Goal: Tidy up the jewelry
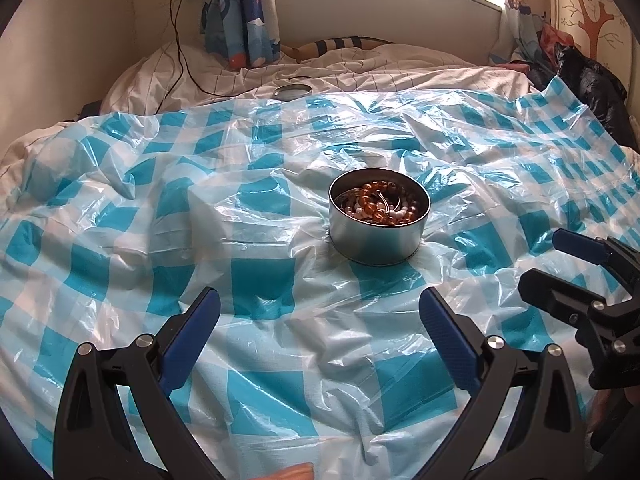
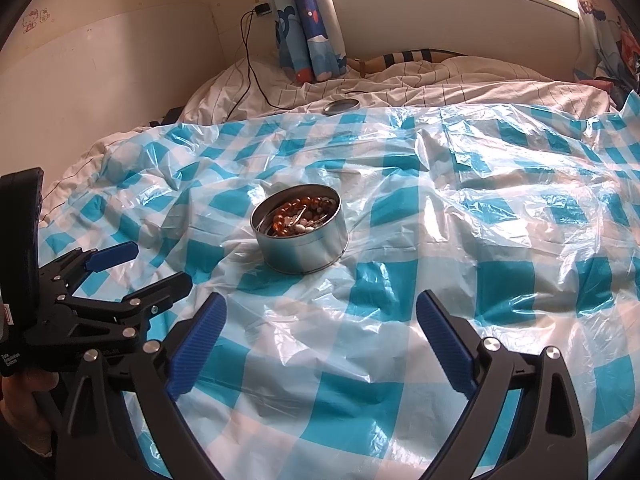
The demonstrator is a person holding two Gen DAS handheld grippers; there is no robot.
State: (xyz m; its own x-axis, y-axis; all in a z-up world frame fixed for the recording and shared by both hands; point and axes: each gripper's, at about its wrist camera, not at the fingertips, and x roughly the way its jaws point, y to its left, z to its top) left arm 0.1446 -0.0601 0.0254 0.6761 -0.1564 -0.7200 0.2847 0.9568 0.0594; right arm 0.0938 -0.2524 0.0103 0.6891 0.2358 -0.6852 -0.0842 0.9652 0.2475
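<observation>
A round silver tin (image 1: 378,236) stands open on the blue-and-white checked plastic sheet (image 1: 256,280). It holds amber bead bracelets (image 1: 380,200) and pale beads. It also shows in the right wrist view (image 2: 302,246) with the beads (image 2: 298,214) inside. My left gripper (image 1: 320,312) is open and empty, short of the tin. My right gripper (image 2: 322,312) is open and empty, to the right of the tin and nearer me. Each gripper shows in the other's view: the right one (image 1: 560,264) and the left one (image 2: 156,268).
The tin's lid (image 1: 292,91) lies on the white striped quilt (image 1: 360,72) beyond the sheet's far edge. A black cable (image 1: 180,52) runs down from a wall charger. A curtain (image 1: 240,12) hangs at the back. Dark bags (image 1: 588,80) sit at far right.
</observation>
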